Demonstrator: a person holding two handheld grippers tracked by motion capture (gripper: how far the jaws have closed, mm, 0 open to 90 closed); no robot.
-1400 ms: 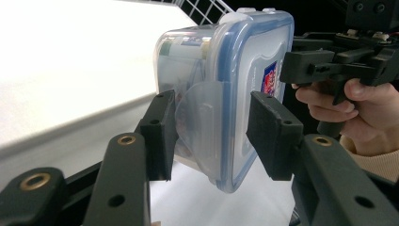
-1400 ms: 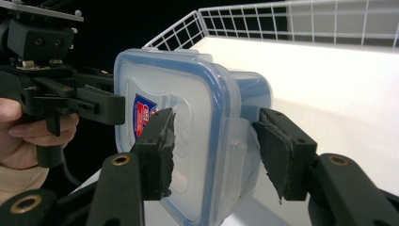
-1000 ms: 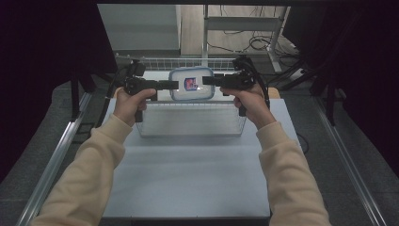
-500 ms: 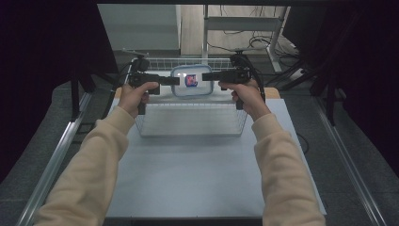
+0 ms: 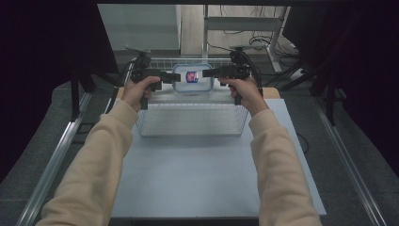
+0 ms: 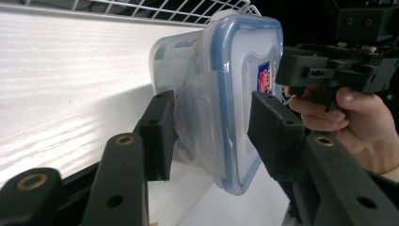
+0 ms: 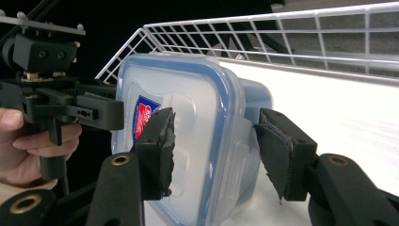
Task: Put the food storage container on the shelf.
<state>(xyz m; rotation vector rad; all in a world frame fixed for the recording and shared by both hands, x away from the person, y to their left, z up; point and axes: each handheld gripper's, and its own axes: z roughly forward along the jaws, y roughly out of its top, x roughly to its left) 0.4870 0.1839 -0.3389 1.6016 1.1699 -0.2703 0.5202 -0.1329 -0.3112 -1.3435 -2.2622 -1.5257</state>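
A clear plastic box (image 5: 192, 78) with a blue-rimmed lid and a red-blue label is held above the far part of the white wire basket (image 5: 188, 123) on the counter (image 5: 188, 179). What is inside the box I cannot tell. The left gripper (image 6: 211, 129) pinches its one end between its fingers, and the right gripper (image 7: 214, 148) pinches the opposite end.

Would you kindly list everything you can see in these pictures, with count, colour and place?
Clear plastic food container with blue-rimmed lid and red-and-blue label: one, held between both grippers above the far part of the basket.
White wire basket: one, on the far half of the table.
Pale grey table: one, under the basket.
Left gripper: black, clamped on the container's left end.
Right gripper: black, clamped on its right end.
Cream sleeves: two, coming in from the bottom.
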